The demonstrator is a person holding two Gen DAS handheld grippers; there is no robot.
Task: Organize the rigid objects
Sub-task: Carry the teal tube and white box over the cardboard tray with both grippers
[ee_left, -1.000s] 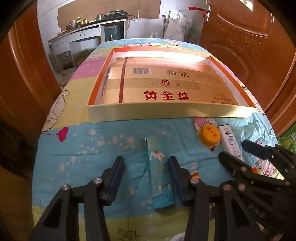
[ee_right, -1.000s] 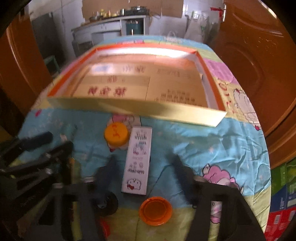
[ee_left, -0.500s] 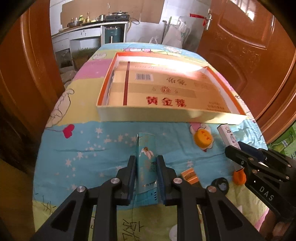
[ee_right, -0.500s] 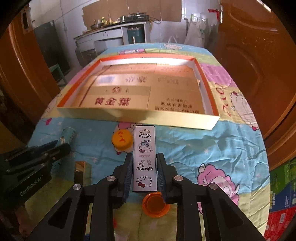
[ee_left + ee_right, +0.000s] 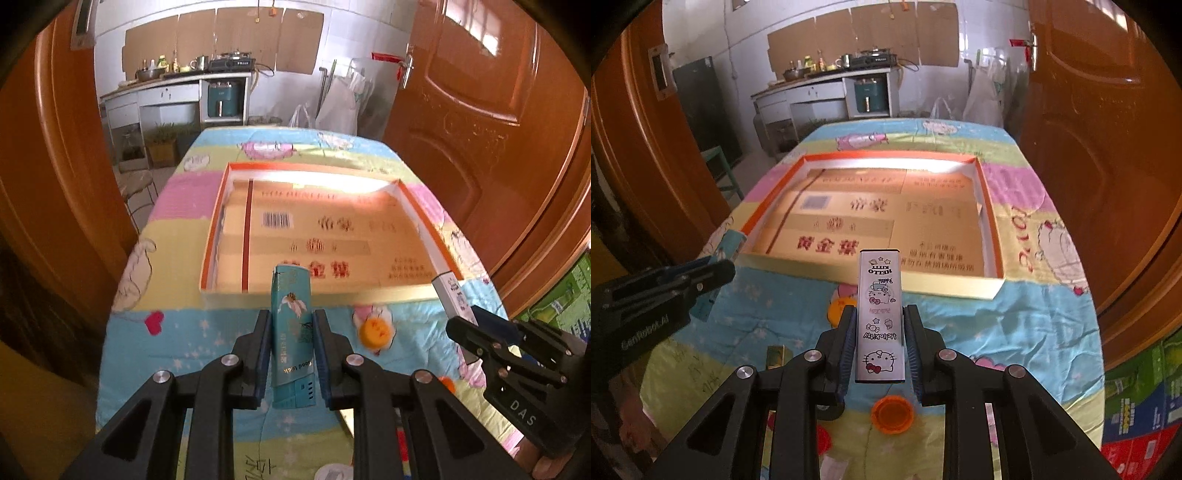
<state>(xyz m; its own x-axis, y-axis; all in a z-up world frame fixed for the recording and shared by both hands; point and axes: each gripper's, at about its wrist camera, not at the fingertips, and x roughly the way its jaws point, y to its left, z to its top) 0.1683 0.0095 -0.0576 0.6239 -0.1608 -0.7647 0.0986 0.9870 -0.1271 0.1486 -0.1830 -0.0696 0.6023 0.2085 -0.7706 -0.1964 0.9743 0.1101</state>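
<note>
My left gripper (image 5: 290,328) is shut on a teal box (image 5: 291,332) with a flower print and holds it above the blanket, just short of the orange-rimmed tray (image 5: 218,221). My right gripper (image 5: 880,325) is shut on a white Hello Kitty box (image 5: 881,314), also lifted, near the front wall of the tray (image 5: 982,291). The tray floor is lined with brown cardboard. The right gripper and its white box (image 5: 454,295) show at the right of the left wrist view. The left gripper and its teal box (image 5: 729,243) show at the left of the right wrist view.
On the cartoon blanket lie a yellow-orange cap (image 5: 373,330), an orange lid (image 5: 892,413), a small gold box (image 5: 777,356) and a dark ring partly hidden under the right gripper's fingers. Wooden doors stand on both sides of the table. A kitchen counter stands behind.
Both grippers closed on their boxes, the left on the teal one and the right on the Hello Kitty one. Both then lifted them and moved toward the tray.
</note>
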